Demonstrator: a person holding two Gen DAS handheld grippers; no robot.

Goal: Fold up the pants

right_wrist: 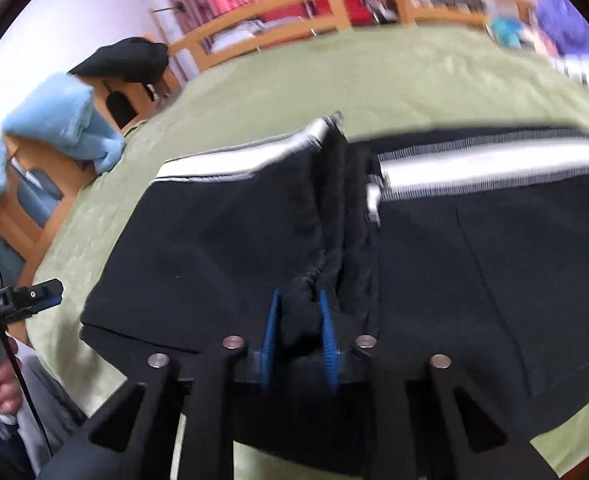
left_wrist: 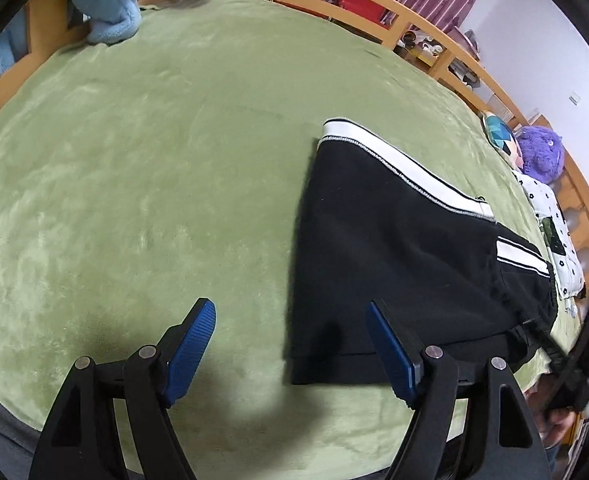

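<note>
Black pants (left_wrist: 394, 248) with a white side stripe lie folded on the green blanket (left_wrist: 154, 160). My left gripper (left_wrist: 290, 340) is open above the blanket, its right blue pad over the near left corner of the pants; nothing is between its pads. In the right wrist view the pants (right_wrist: 222, 240) fill the middle. My right gripper (right_wrist: 298, 332) is shut on a bunched fold of the black fabric, at the near edge where two layers meet. The left gripper (right_wrist: 22, 300) shows at the far left of that view, held by a hand.
A light blue fleece (left_wrist: 106, 4) hangs over the wooden bed rail (left_wrist: 334, 8) at the far left. A purple plush toy (left_wrist: 542, 156) and a patterned pillow (left_wrist: 554, 240) lie at the right. A dark garment (right_wrist: 126, 60) sits on a wooden post.
</note>
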